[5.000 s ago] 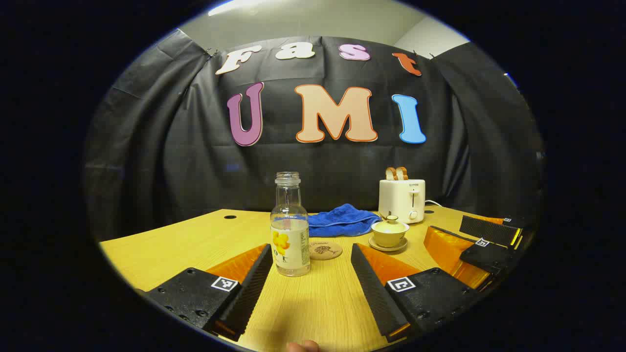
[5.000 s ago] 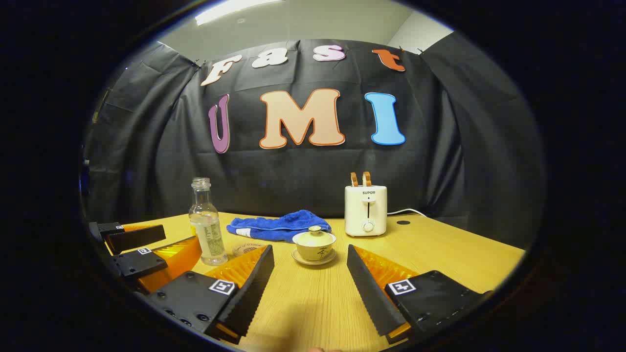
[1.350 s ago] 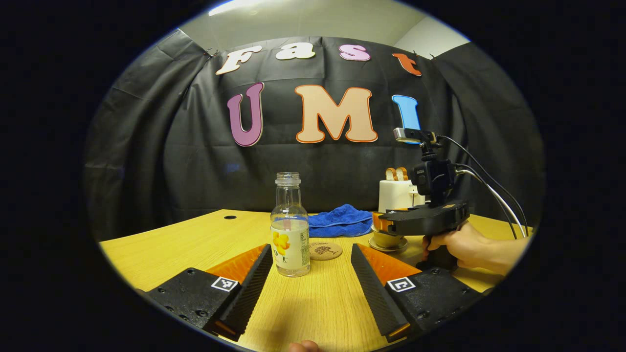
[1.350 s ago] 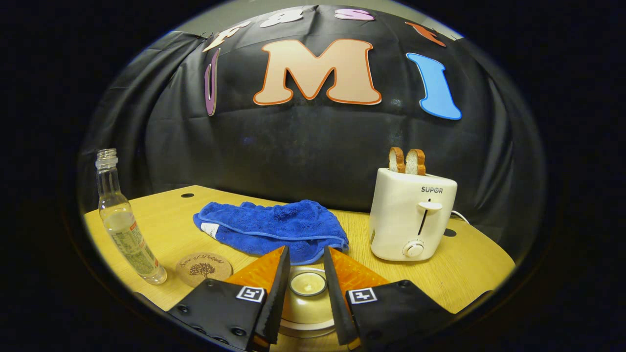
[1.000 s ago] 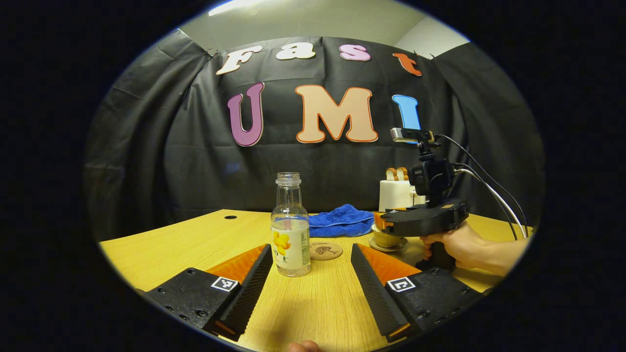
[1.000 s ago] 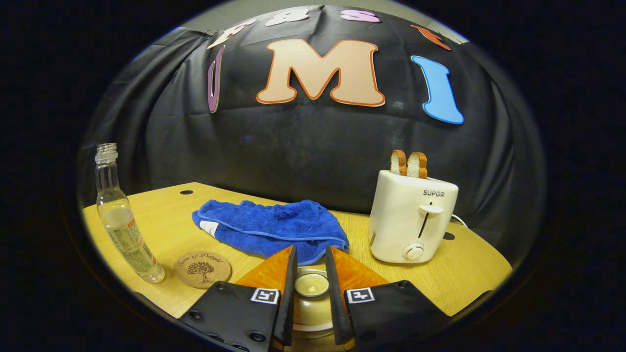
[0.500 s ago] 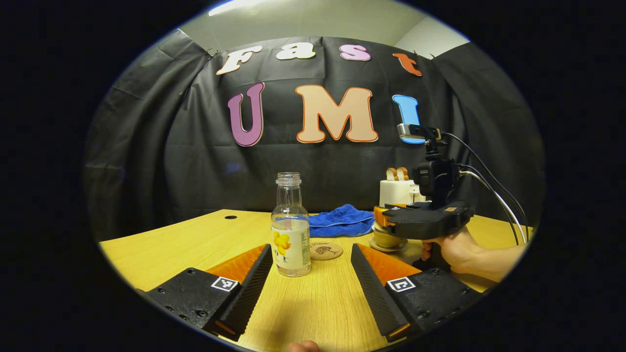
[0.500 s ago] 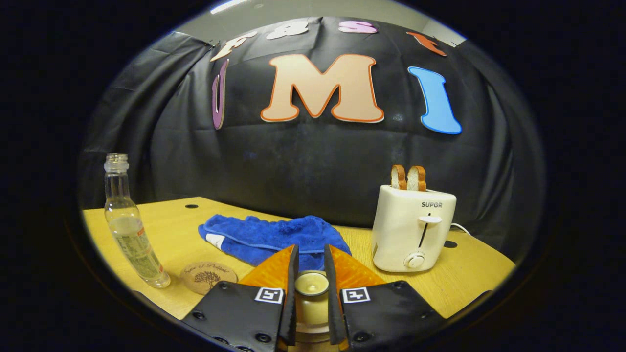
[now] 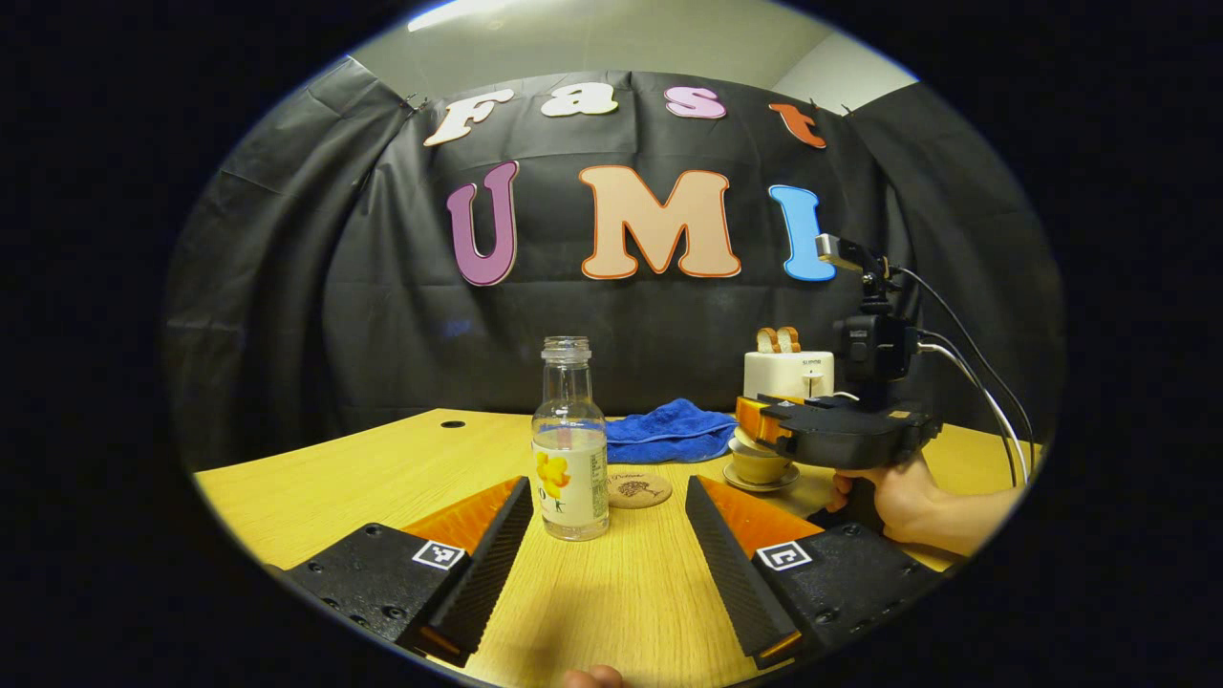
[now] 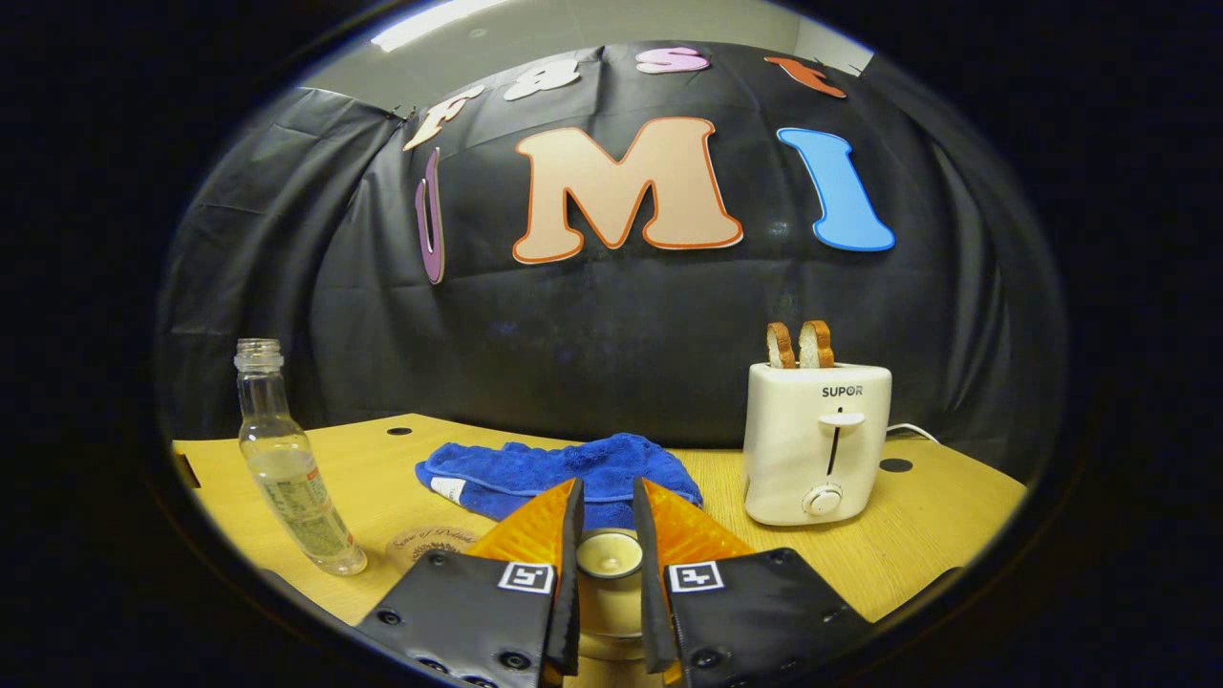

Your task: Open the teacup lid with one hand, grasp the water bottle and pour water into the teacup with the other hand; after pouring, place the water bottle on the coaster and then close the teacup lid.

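Right gripper view: the right gripper (image 10: 608, 564) has its 2 fingers drawn narrow, pinching the knob of the teacup lid (image 10: 609, 554) between them. Past the fingers lie a round coaster (image 10: 428, 548) and the blue towel (image 10: 564, 473), with the uncapped water bottle (image 10: 287, 473) standing to the left and a toaster (image 10: 815, 440) holding 2 slices to the right.

Left gripper view: the left gripper (image 9: 608, 535) rests low over the worktop (image 9: 363, 473), fingers spread wide and holding nothing; the water bottle (image 9: 570, 449) stands upright just beyond the gap, nearer its left finger. Farther right, a hand (image 9: 898, 497) holds the right gripper above the teacup (image 9: 758, 466) on its saucer.
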The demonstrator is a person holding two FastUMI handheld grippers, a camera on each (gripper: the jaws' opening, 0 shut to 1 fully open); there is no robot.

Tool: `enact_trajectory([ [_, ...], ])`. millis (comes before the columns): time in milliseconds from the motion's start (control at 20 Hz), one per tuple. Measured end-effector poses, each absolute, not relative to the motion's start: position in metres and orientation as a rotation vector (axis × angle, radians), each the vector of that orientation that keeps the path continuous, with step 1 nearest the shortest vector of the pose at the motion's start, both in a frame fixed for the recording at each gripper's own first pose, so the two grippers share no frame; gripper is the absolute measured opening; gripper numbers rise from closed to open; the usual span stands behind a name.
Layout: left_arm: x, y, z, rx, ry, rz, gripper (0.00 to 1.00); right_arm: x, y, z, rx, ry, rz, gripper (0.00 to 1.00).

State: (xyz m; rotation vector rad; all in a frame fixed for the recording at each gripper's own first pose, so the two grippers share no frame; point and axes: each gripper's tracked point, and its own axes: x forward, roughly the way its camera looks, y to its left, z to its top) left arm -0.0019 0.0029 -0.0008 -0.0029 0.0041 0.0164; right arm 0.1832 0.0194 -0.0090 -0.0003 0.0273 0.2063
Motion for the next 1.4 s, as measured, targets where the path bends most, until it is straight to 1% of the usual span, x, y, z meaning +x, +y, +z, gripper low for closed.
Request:
enact_trajectory([
  [250, -0.004, 0.005, -0.001, -0.003, 0.004, 0.022, 0.94, 0.148, 0.016, -0.006, -0.001, 0.026, 0.232, 0.29],
  [450, -0.004, 0.007, -0.001, -0.002, 0.005, 0.029, 0.95, 0.111, 0.002, -0.003, -0.002, 0.023, 0.219, 0.29],
  [900, -0.005, 0.015, -0.001, -0.001, 0.009, 0.066, 0.95, 0.021, -0.023, 0.002, 0.002, 0.019, 0.244, 0.29],
  [1050, -0.003, 0.021, -0.001, 0.001, 0.008, 0.101, 0.94, 0.007, -0.026, 0.004, 0.002, 0.018, 0.243, 0.29],
  [1150, 0.004, 0.023, -0.002, 0.002, 0.009, 0.102, 0.94, 0.002, -0.026, 0.004, 0.002, 0.017, 0.244, 0.29],
  [1400, 0.038, 0.035, -0.003, 0.003, 0.013, 0.128, 0.94, 0.001, -0.027, 0.004, 0.002, 0.019, 0.244, 0.29],
])
